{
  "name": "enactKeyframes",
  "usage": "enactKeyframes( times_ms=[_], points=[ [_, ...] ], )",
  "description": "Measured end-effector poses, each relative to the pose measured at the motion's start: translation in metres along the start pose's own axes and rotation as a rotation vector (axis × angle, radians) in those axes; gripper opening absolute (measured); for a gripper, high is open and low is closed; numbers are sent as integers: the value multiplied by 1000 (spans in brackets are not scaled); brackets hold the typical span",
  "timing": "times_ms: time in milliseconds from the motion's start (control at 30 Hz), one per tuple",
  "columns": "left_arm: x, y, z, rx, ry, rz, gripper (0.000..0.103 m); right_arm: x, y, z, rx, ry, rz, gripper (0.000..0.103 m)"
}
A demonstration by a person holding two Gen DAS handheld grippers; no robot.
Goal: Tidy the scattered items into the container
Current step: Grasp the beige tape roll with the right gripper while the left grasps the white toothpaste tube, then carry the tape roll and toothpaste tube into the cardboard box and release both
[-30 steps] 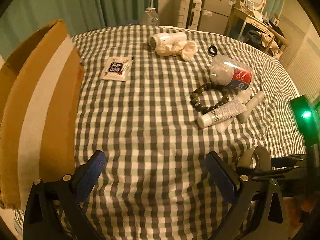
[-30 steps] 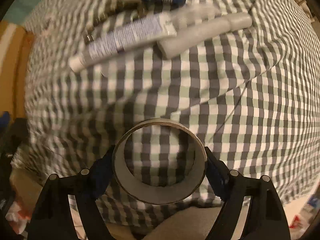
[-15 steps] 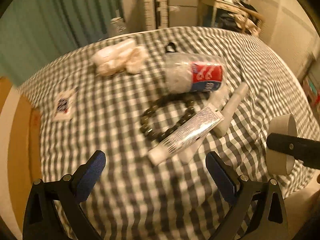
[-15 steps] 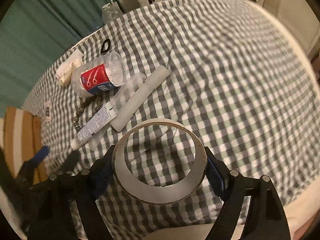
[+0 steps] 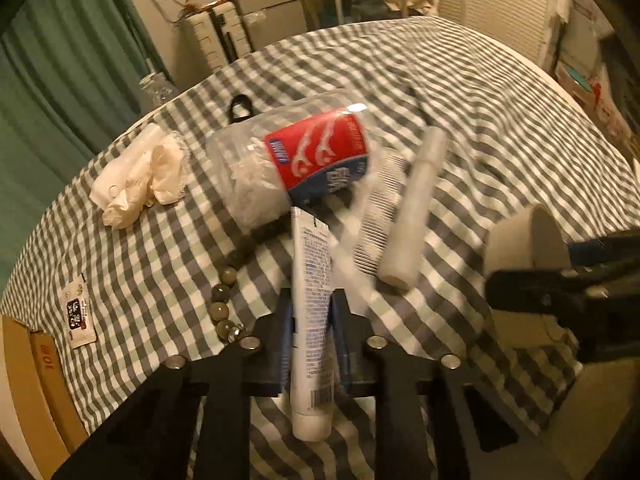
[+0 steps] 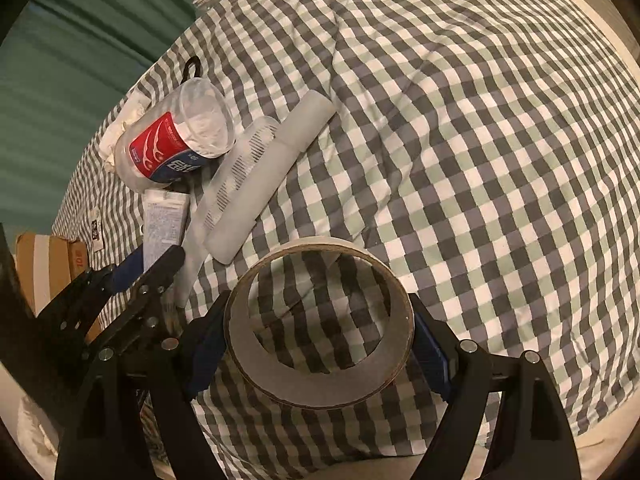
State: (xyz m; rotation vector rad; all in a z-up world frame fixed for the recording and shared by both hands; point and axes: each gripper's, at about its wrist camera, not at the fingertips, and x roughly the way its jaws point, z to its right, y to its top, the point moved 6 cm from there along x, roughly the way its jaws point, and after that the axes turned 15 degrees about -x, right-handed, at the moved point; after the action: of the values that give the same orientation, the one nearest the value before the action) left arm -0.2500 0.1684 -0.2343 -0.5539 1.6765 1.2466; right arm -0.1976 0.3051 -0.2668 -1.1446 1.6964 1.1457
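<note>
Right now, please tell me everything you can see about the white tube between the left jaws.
The white tube is a squeezable, plastic-looking tube with small dark print and a barcode near its white cap, which points toward the camera. The left gripper has just been closing, and its blue-padded jaws now clamp the tube about its middle. Its flat crimped end reaches toward the clear jar with a red label. Dark beads lie just beside it on the checked cloth.
</note>
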Motion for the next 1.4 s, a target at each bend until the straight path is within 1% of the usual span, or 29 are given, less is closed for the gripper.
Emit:
enactKeyframes(
  times_ms=[67,133,233,333,433,500,600,667,733,833,900,933,967,1033,1067,1133,1200,1233,1267,1333,1400],
  points=[
    [-7,-6,1,3,6,5,15,-1,0,-2,-6,2,6,81],
    [-15,-10,-5,-27,-2,12,14,-3,0,-3,-11,-1,14,81],
    [-33,-17,-16,-100,-19,25,13,-8,1,-7,-28,-4,38,81],
    [-53,-24,-32,-195,-35,29,13,-26,-4,-17,-87,-51,80,81],
    [-75,-27,-46,-272,-65,49,13,-47,-12,-31,-138,-65,129,81],
    [-93,-27,-54,-301,-66,78,13,-61,-18,-37,-141,-62,154,81],
    [-122,-27,-67,-319,-82,126,13,-83,-27,-51,-142,-41,182,81],
    [-141,-26,-75,-323,-81,160,13,-100,-33,-65,-176,-63,198,81],
    [-163,-24,-84,-328,-82,186,13,-113,-37,-82,-199,-64,221,81],
    [-196,-23,-106,-343,-54,222,13,-129,-42,-114,-245,-43,242,81],
    [-214,-27,-127,-361,-16,240,13,-141,-47,-140,-286,-21,259,81],
    [-219,-29,-138,-389,11,246,13,-147,-49,-152,-298,-7,269,81],
    [-225,-32,-149,-402,18,248,13,-151,-51,-162,-308,2,275,81],
    [-238,-41,-174,-430,40,262,13,-160,-55,-188,-342,35,285,81],
    [-244,-46,-186,-438,55,269,13,-164,-57,-204,-360,67,284,81],
    [-259,-56,-215,-458,85,303,13,-169,-57,-235,-396,108,285,81],
    [-269,-67,-245,-491,92,322,13,-170,-56,-261,-441,122,283,81],
    [-273,-71,-257,-508,107,330,13,-168,-55,-281,-467,135,276,81],
    [-277,-76,-275,-536,128,342,13,-166,-54,-294,-481,145,269,81],
    [-284,-85,-302,-596,146,368,13,-159,-54,-326,-527,151,256,81],
    [-283,-97,-327,-648,152,366,13,-150,-53,-356,-566,164,244,82]
  ],
)
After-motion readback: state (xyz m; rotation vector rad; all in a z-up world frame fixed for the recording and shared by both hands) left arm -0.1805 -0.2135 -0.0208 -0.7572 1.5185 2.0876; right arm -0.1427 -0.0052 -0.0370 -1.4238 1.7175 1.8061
